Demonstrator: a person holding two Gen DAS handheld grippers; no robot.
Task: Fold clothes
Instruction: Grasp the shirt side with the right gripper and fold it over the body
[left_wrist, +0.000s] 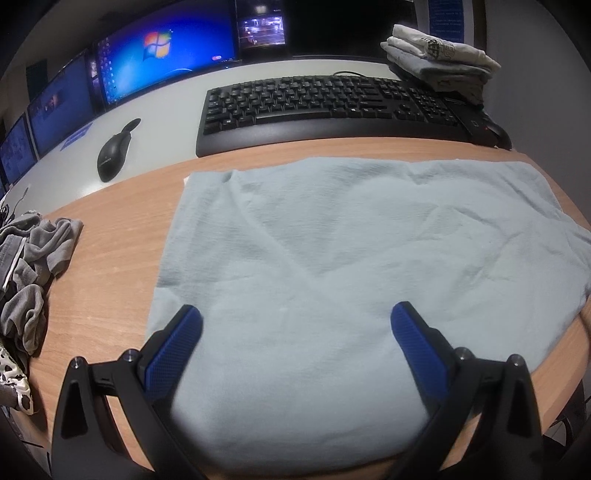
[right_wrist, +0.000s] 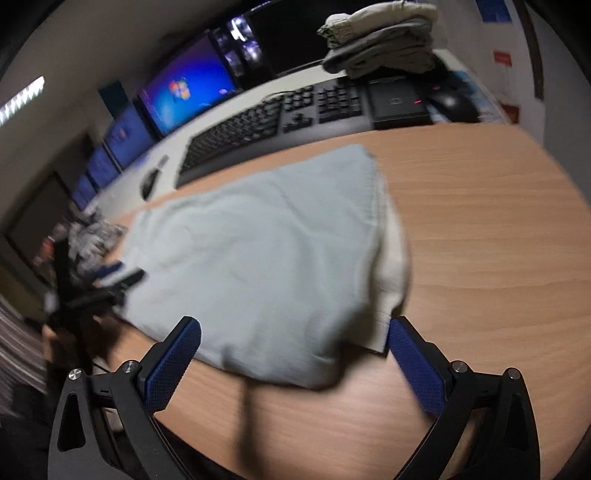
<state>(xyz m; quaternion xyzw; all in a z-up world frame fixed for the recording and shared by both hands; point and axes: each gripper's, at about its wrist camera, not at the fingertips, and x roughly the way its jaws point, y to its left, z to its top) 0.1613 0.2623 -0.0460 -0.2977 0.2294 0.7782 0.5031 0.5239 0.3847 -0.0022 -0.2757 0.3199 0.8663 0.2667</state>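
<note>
A pale blue-grey garment (left_wrist: 332, 258) lies spread flat on the wooden table (left_wrist: 110, 236), partly folded into a rough rectangle. My left gripper (left_wrist: 295, 325) hovers open over its near edge, blue pads wide apart with nothing between them. In the right wrist view the same garment (right_wrist: 258, 251) shows a white underlayer along its right edge. My right gripper (right_wrist: 293, 343) is open at the garment's near right corner, empty. The left gripper (right_wrist: 118, 277) appears blurred at the garment's left side.
A heap of grey unfolded clothes (left_wrist: 29, 266) lies at the table's left edge. A stack of folded clothes (left_wrist: 439, 55) sits at the back right beside a black keyboard (left_wrist: 321, 107). A black mouse (left_wrist: 114, 151) and lit monitors (left_wrist: 162, 59) stand behind. Bare wood lies right of the garment (right_wrist: 498, 221).
</note>
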